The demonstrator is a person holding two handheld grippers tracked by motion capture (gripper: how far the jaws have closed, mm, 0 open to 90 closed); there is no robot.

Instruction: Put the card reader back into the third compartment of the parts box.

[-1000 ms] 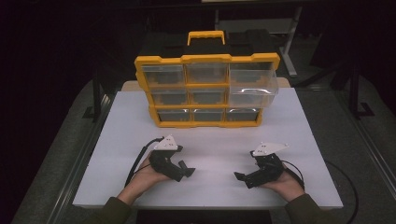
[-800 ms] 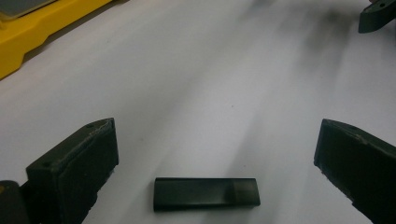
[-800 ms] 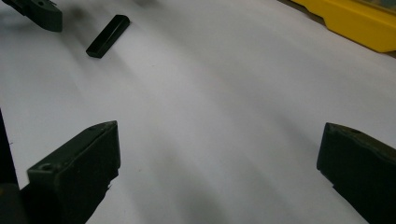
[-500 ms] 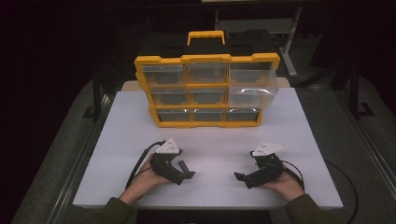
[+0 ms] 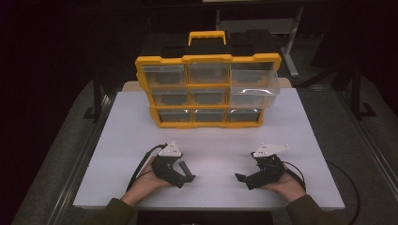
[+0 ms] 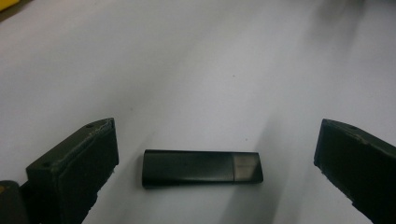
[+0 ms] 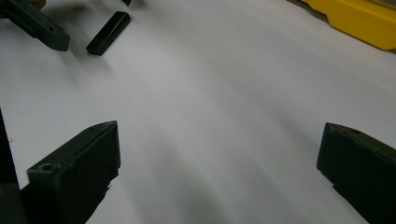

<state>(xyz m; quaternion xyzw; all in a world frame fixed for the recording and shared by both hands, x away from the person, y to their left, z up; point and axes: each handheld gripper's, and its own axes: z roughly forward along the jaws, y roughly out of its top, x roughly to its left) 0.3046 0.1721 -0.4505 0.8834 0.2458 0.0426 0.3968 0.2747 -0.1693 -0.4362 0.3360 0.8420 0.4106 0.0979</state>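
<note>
Both my grippers, left [image 6: 210, 158] & right [image 7: 215, 163], jaws wide apart; black USB stick [image 6: 201, 168] flat btwn left jaws, untouched

The white worktop [image 5: 141, 126] is lit from above while the surroundings are lost in darkness. Glare is caught on a clear drawer [image 5: 253, 90]. Soft shadows are cast beside the black stick [image 6: 201, 168]; far edges are blurred.
</note>
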